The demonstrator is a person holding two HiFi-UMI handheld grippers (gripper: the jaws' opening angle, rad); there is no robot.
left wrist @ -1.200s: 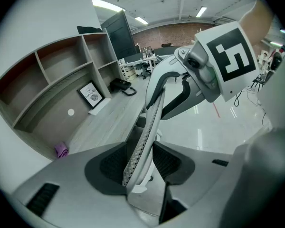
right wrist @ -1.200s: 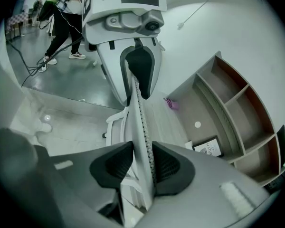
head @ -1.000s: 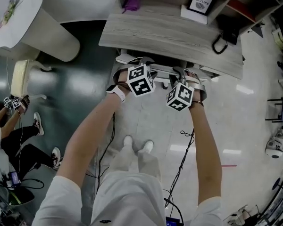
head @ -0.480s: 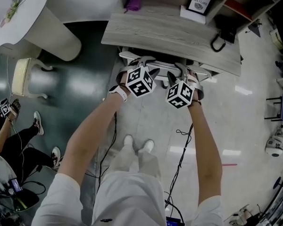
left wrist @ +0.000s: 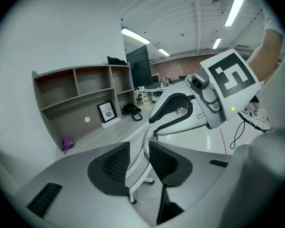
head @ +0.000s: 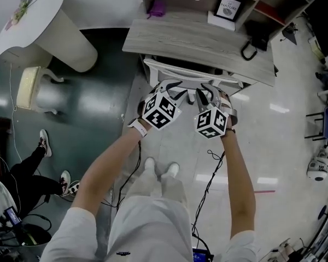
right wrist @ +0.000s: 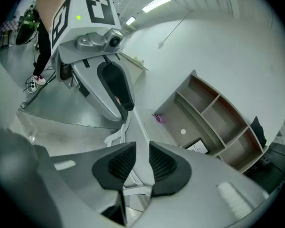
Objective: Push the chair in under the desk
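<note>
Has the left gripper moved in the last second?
Yes. The left gripper drew back from the desk edge toward the shoes, its fingers closing on nothing.

My left gripper (head: 174, 89), right gripper (head: 203, 95): white-grey shells, black ribbed pads (left wrist: 109, 164), black-white marker cube (head: 159, 112) each. My wear: white short sleeves (head: 65, 236), light trousers (head: 147, 222), white shoes (head: 148, 164).

We call this an office: wood-grain bench (head: 197, 40) with a cubby shelf unit (left wrist: 80, 87) and framed print (head: 228, 7) on it, a dark monitor (left wrist: 138, 68) beyond it, ceiling strip lights (left wrist: 135, 33) overhead, glossy floor (head: 284, 124) with trailing cables (head: 209, 185).
</note>
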